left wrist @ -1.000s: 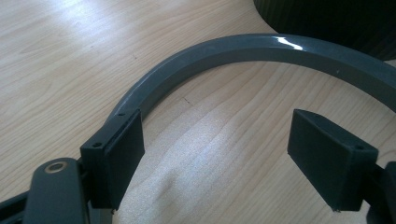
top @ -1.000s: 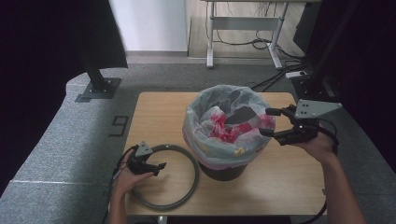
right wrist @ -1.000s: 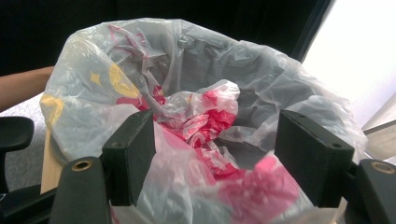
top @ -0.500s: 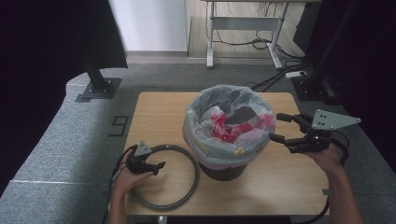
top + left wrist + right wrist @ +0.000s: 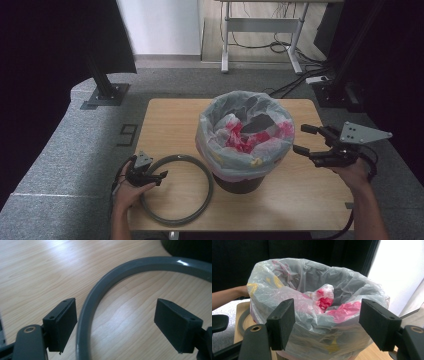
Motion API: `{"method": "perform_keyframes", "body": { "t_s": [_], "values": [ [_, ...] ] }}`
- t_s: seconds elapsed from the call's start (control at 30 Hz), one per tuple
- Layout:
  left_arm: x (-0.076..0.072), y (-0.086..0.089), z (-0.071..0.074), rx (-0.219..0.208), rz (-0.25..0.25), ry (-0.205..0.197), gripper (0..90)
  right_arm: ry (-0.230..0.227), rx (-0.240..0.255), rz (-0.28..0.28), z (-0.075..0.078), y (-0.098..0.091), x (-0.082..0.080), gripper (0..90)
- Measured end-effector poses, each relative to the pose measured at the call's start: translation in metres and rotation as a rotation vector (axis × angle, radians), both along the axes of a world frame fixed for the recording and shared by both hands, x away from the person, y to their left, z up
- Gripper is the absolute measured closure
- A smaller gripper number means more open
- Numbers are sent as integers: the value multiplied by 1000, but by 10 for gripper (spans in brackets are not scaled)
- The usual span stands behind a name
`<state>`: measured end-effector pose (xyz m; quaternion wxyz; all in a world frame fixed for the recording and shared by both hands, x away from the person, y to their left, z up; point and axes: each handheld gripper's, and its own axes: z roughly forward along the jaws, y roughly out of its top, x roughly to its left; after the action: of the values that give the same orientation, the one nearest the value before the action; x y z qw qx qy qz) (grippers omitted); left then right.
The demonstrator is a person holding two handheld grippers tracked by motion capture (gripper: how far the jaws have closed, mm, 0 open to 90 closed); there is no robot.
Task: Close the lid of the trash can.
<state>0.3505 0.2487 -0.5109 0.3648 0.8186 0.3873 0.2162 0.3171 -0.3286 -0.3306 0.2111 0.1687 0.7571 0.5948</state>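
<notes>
Dropping beside the bin (image 5: 239, 180), the right gripper (image 5: 306, 141) has moved out from the bag's rim (image 5: 287, 131) a second ago, jaws spread and empty (likely lining up a lower grasp). Left of the bin, the left gripper (image 5: 159, 176) straddles the grey ring (image 5: 206, 172), unclamped, on the wooden table (image 5: 165, 120) over grey carpet (image 5: 75, 135).

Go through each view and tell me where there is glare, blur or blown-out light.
High view: evenly lit and sharp, dark curtains at both sides. Left gripper view: soft focus, a glare streak on the grey ring and sheen on the wooden table. Right gripper view: the bin bag is fairly sharp, the background at right blown out white.
</notes>
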Motion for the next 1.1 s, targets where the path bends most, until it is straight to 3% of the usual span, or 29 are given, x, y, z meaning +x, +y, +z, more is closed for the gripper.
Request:
{"method": "perform_keyframes", "body": {
  "t_s": [0.27,0.4,0.63,0.93,1.1],
  "values": [
    [1,13,-8,38,76,14,195,3,5,-5,-2,-3,-1,288],
    [3,19,-16,87,114,45,202,1,5,-6,-2,-2,-2,288],
    [7,20,-25,136,154,83,225,-5,11,-1,0,-2,-2,288],
    [8,22,-26,109,164,100,263,-8,12,-1,-1,-4,-4,288],
    [8,21,-25,83,121,110,442,-9,17,-4,-1,-5,-4,288]
  ]
}}
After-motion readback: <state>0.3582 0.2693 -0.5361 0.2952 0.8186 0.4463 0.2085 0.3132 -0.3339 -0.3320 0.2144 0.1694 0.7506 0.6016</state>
